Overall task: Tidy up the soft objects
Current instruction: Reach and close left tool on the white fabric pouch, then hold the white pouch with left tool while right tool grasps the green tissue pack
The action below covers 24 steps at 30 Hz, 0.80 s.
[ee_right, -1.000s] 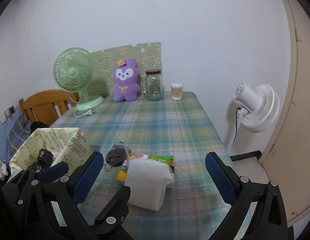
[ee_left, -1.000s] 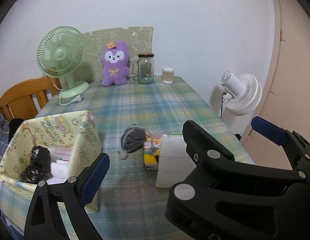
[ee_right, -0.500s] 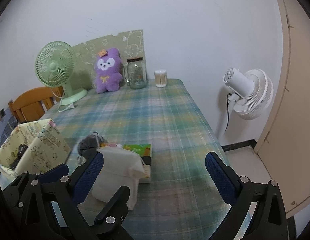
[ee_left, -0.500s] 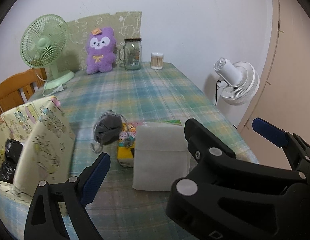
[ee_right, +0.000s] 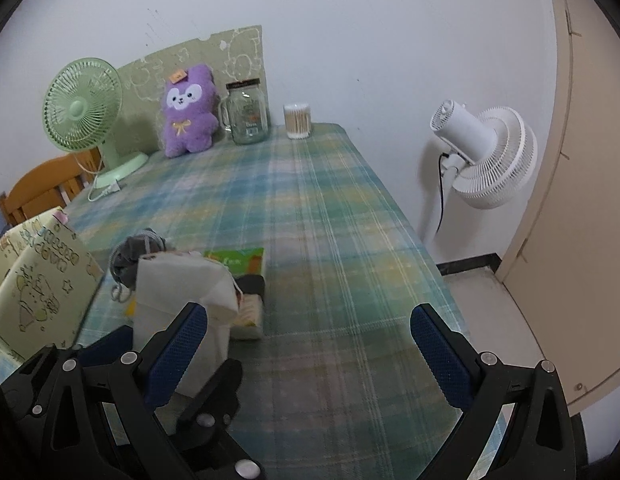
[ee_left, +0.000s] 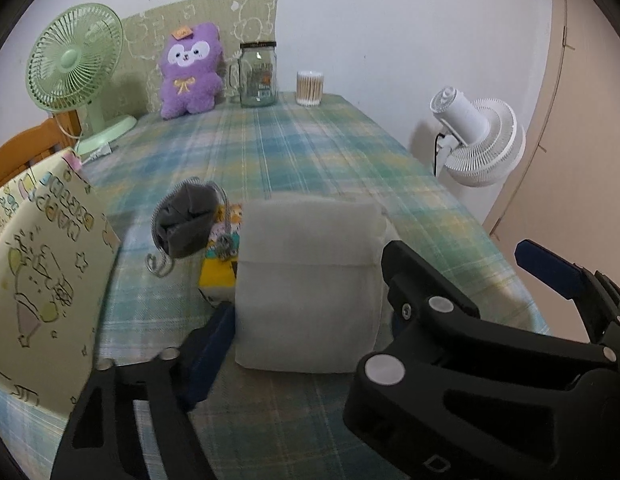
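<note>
A white soft pack (ee_left: 310, 284) stands on the plaid tablecloth (ee_left: 294, 152); it also shows in the right wrist view (ee_right: 178, 300). My left gripper (ee_left: 306, 328) is open, its jaws on either side of the pack, close to it. Behind the pack lie a grey pouch (ee_left: 186, 220) and a yellow tissue packet (ee_left: 220, 256). A green packet (ee_right: 238, 260) lies beside them. The yellow patterned fabric box (ee_left: 38, 280) stands at the left. My right gripper (ee_right: 306, 348) is open and empty over the table, right of the pack.
At the back stand a green fan (ee_left: 76, 72), a purple plush (ee_left: 188, 72), a glass jar (ee_left: 258, 74) and a cotton swab cup (ee_left: 309, 88). A white floor fan (ee_right: 482, 156) stands off the table's right edge. A wooden chair (ee_right: 42, 192) is at the left.
My left gripper has moved right and forward, from the fabric box to the white pack, which now sits between its jaws. The right gripper has shifted right too.
</note>
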Each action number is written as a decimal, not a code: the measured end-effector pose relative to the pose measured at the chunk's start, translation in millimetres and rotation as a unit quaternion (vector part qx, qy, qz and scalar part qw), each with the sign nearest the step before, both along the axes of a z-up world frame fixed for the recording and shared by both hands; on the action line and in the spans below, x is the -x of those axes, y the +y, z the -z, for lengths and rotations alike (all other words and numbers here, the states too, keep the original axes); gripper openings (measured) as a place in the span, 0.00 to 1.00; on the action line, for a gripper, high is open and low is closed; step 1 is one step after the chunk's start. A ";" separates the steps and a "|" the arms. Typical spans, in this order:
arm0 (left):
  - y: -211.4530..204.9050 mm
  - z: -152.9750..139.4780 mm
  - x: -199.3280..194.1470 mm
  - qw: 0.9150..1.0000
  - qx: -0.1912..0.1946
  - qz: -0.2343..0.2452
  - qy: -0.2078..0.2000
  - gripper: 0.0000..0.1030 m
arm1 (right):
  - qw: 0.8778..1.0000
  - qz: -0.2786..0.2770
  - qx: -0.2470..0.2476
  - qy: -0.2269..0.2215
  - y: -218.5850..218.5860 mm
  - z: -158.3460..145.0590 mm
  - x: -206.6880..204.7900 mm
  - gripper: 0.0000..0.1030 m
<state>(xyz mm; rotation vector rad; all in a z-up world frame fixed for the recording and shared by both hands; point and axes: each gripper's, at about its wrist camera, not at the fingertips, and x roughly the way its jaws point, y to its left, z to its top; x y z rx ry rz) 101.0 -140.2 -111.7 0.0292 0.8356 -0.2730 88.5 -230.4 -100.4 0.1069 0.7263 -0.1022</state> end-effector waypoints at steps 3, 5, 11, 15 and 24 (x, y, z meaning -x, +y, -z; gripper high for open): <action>0.8 2.6 -0.4 1.000 -0.003 -0.001 0.001 0.68 | 1.000 0.001 -0.004 0.004 0.2 2.5 -0.1 1.00; 2.4 2.3 -0.2 1.000 0.001 0.001 0.003 0.65 | 1.000 0.000 -0.004 0.006 1.5 1.5 0.3 1.00; 8.2 -3.9 2.4 1.000 -0.005 -0.013 -0.007 0.61 | 1.000 -0.017 0.000 -0.002 9.8 -5.1 0.3 1.00; 16.0 -13.9 6.4 0.999 -0.020 -0.031 -0.030 0.61 | 0.999 -0.032 -0.011 -0.013 18.5 -11.4 -0.2 1.00; 32.1 -15.5 -7.7 0.996 -0.037 -0.073 -0.032 0.61 | 0.998 -0.054 -0.010 -0.007 32.5 -13.3 -16.8 1.00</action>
